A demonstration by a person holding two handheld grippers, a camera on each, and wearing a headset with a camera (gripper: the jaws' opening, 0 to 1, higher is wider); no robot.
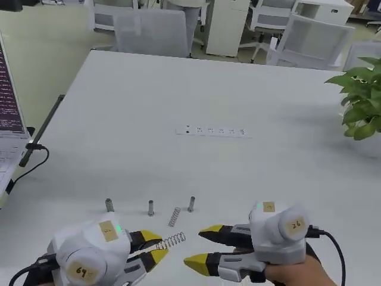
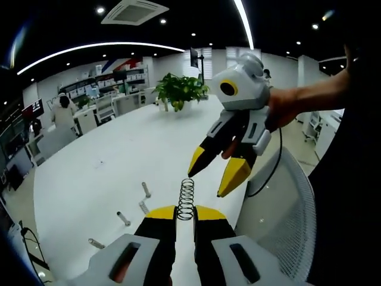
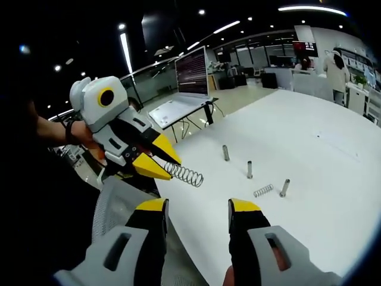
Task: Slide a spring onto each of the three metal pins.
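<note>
Spring (image 1: 172, 240) is clamped by 1 end in the left hand-held gripper (image 1: 159, 245), near the front edge of the surface (image 1: 178, 89). It looks light and bendy, so an end pinch suits. The right hand-held gripper (image 1: 194, 246) stands apart, empty. 3 pins (image 1: 150, 208) stand upright, with another spring (image 1: 174, 217) lying between 2 of them.

Three metal pins (image 1: 150, 207), two springs (image 1: 174, 217), two hand-held grippers (image 1: 159, 244), one potted plant (image 1: 360, 101), one laptop (image 1: 9, 119).

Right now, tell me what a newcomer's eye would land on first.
The left hand-held gripper pinches a spring by one end, low in the head view, facing the open right hand-held gripper. Just beyond, three pins stand in a row on the white table, a second spring lying between the middle and right ones.
</note>
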